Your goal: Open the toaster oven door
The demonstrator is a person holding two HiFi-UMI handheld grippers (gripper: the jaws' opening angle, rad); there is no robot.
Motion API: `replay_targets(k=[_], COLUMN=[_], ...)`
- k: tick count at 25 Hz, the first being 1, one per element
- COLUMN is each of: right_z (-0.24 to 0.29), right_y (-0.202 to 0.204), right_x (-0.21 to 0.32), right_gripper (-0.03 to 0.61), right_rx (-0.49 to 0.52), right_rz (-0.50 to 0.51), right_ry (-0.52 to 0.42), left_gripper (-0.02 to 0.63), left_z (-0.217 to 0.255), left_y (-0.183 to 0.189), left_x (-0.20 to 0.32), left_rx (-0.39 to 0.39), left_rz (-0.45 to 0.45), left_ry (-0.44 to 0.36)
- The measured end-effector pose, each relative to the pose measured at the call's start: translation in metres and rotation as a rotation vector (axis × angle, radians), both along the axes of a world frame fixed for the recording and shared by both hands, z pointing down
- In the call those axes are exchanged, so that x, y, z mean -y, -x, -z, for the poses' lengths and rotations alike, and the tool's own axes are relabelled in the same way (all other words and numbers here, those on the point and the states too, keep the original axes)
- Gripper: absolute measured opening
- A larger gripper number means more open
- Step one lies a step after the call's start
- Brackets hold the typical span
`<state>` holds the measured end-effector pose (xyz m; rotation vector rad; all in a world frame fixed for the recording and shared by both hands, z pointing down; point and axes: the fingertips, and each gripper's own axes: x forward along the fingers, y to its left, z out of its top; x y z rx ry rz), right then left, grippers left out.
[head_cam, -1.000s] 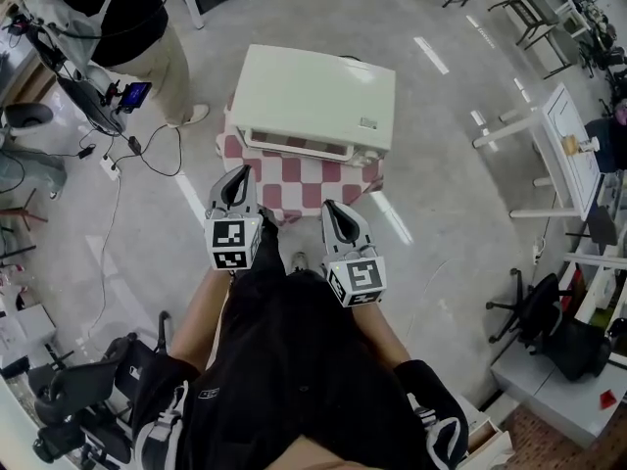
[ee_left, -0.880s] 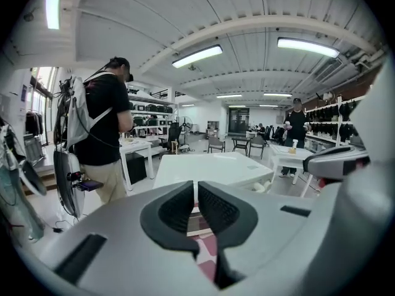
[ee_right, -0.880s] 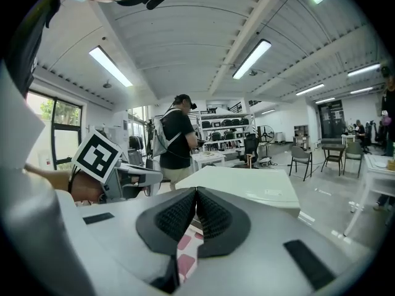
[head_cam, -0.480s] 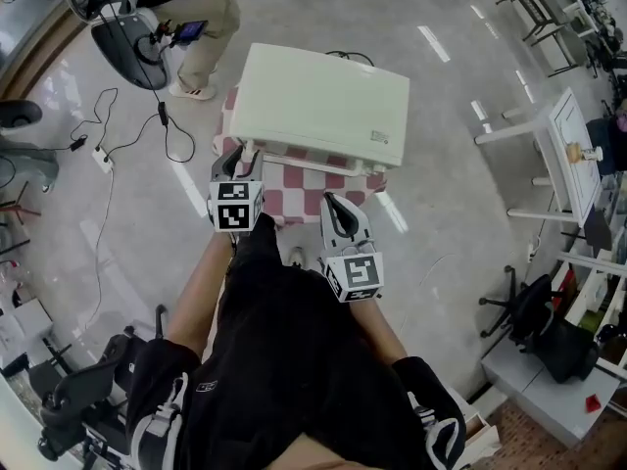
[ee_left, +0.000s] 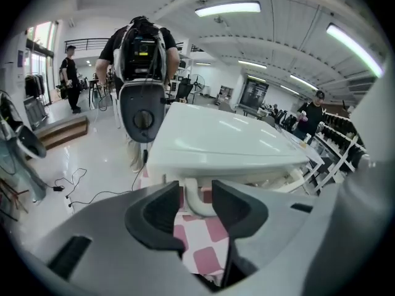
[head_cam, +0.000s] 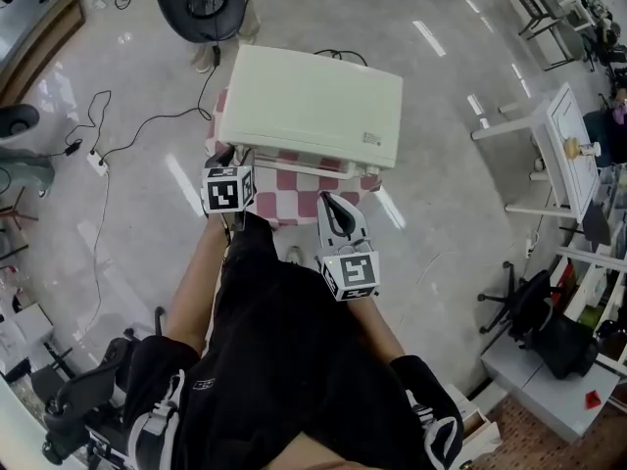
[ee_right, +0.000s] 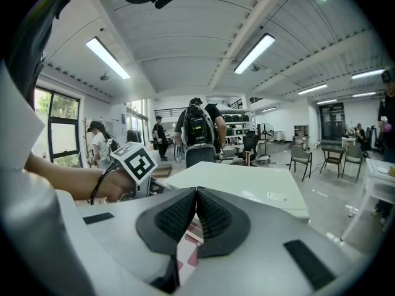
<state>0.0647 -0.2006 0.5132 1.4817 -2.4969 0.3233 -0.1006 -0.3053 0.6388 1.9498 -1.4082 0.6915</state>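
Observation:
A white toaster oven (head_cam: pixel 309 101) stands on a small table with a red-and-white checked cloth (head_cam: pixel 294 189). My left gripper (head_cam: pixel 229 157) is at the oven's front left corner. In the left gripper view its jaws are opening, and the curved left end of the white door handle (ee_left: pixel 196 201) sits between the pads with gaps on both sides. My right gripper (head_cam: pixel 333 206) hangs shut and empty over the table's near edge, a little short of the oven (ee_right: pixel 241 180). The door's front face is hidden from above.
A black office chair (head_cam: pixel 208 3) stands behind the table, with a person carrying a backpack (ee_left: pixel 143 48) beside it. Cables (head_cam: pixel 98 160) trail over the floor at left. A white side table (head_cam: pixel 563 145) and another chair (head_cam: pixel 544 311) stand at right.
My left gripper has moved forward to the oven's front left corner and its jaws have spread around the handle's end. The right gripper has hardly moved. The person behind has walked away.

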Motion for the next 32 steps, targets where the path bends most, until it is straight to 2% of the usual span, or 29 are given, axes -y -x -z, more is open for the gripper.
replay_targets(k=[7, 12, 20, 23, 26, 32], right_z=[0.002, 0.003, 0.005, 0.005, 0.004, -0.008], right_y=[-0.004, -0.009, -0.015, -0.018, -0.023, -0.029], right_x=[0.003, 0.001, -0.014, -0.018, -0.023, -0.039], right_gripper=[0.026, 0.026, 0.026, 0.026, 0.026, 0.026], right_rx=[0.01, 0.012, 0.017, 0.012, 0.008, -0.012], right_rz=[-0.003, -0.016, -0.02, -0.019, -0.021, -0.014], right_ry=[-0.015, -0.023, -0.029, -0.027, -0.025, 0.006], left_gripper=[0.149, 0.132, 0.133, 0.131, 0.103, 0.087], left_z=[-0.006, -0.007, -0.019, -0.026, -0.036, -0.048], left_y=[-0.002, -0.002, 0.002, 0.005, 0.01, 0.019], left_x=[-0.002, -0.009, -0.044, -0.061, -0.073, -0.09], left_rx=[-0.081, -0.073, -0.098, -0.064, -0.04, -0.058], left_rz=[0.015, 0.021, 0.023, 0.019, 0.038, 0.079], left_ry=[0.068, 0.046, 0.09, 0.104, 0.102, 0.11])
